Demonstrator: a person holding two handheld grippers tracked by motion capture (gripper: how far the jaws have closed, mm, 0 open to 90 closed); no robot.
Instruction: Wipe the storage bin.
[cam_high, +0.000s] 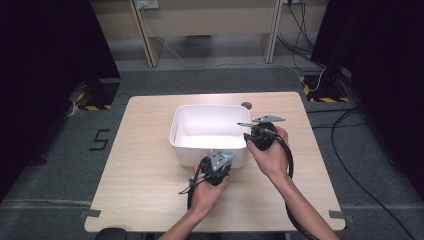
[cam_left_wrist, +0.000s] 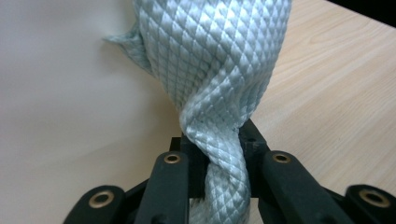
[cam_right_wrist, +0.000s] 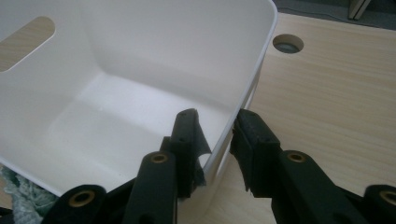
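Note:
A white plastic bin (cam_high: 210, 107) stands in the middle of the wooden table (cam_high: 140, 175). My left gripper (cam_high: 219, 160) is at the bin's near wall (cam_left_wrist: 56, 93), shut on a twisted strip of pale woven cloth (cam_left_wrist: 215, 70), which rises from between its jaws (cam_left_wrist: 217, 144). A bit of that cloth (cam_right_wrist: 18, 193) shows below the bin's near edge. My right gripper (cam_high: 248, 131) straddles the bin's right wall (cam_right_wrist: 243, 84), one jaw inside and one outside, with the pads (cam_right_wrist: 217, 130) pressed on the wall just under the rim. The bin's inside looks bare.
A round cable hole (cam_high: 246, 105) lies in the table just behind the bin (cam_right_wrist: 287, 43). The bin's left wall has a handle slot (cam_right_wrist: 28, 42). Bare tabletop lies left and right of the bin. Cables run on the floor beyond.

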